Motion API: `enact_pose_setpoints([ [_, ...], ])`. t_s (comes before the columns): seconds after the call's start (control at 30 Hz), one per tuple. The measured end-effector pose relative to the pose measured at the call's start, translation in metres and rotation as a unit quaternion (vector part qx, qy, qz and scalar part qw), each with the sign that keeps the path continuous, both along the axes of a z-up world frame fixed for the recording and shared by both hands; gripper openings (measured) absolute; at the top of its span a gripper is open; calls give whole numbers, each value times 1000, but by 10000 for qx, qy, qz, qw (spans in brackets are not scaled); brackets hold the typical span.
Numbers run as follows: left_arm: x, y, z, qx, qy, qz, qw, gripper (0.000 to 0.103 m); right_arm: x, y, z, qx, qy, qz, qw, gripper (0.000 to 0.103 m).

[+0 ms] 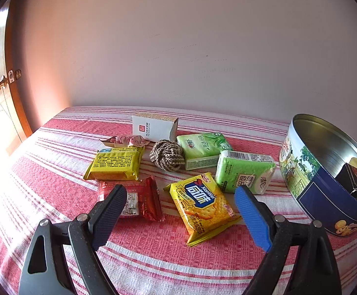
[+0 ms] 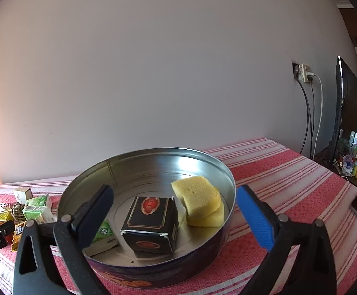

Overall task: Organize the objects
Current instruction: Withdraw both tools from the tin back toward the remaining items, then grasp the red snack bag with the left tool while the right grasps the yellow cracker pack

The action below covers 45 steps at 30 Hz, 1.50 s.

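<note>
So the left gripper [image 1: 181,217] is hanging over the striped red-and-white cloth [image 1: 154,250] with its jaws spread wide and nothing between them. Right under it there's a yellow cracker pack [image 1: 201,207], with a red snack packet [image 1: 139,200] just to the left. Further back sits another yellow packet [image 1: 116,163] flipped label-down, a knotted rope ball [image 1: 167,155], two green tissue packs [image 1: 204,148] [image 1: 244,170] side by side, a small pink wrapped candy [image 1: 127,141] and a white box [image 1: 155,126] nearest the wall. All of it is loose on the cloth, bunched to the left of the round tin [image 1: 308,179].

The right gripper [image 2: 174,217] is over that tin [image 2: 217,172], fingers also wide apart, holding nothing. Inside the tin: a black box with a red oval label [image 2: 151,223] in the middle, two yellow sponges [image 2: 200,202] stacked against the right wall, and a green tissue pack [image 2: 103,233] partly hidden behind the left finger.
</note>
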<state>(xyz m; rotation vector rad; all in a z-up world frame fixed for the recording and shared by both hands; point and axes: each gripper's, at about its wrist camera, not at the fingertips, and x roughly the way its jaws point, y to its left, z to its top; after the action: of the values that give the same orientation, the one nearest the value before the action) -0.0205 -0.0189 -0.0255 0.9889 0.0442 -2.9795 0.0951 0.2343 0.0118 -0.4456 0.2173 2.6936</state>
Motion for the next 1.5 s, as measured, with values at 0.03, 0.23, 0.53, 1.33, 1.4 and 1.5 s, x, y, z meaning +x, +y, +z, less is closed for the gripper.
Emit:
enact_pose_setpoints([
  [0.03, -1, -3, -1, 3, -21, 10, 10000, 91, 0, -6, 0, 31, -7, 38, 10000, 103],
  [0.23, -8, -22, -4, 92, -160, 91, 9998, 91, 0, -38, -2, 83, -33, 337, 9994, 103],
  [0.53, -18, -67, -11, 313, -437, 230, 9983, 91, -19, -99, -8, 364, -343, 899, 9947, 103],
  [1.33, -42, -62, -30, 381, -1112, 63, 9930, 52, -81, -161, -45, -632, -1670, 2153, 9601, 94],
  [1.4, -38, -67, -28, 423, -1047, 161, 9935, 52, -85, -165, -46, -619, -1748, 2231, 9570, 92],
  [1.5, -31, -74, -21, 497, -800, 326, 9950, 52, -94, -177, -48, -493, -1889, 2373, 9516, 89],
])
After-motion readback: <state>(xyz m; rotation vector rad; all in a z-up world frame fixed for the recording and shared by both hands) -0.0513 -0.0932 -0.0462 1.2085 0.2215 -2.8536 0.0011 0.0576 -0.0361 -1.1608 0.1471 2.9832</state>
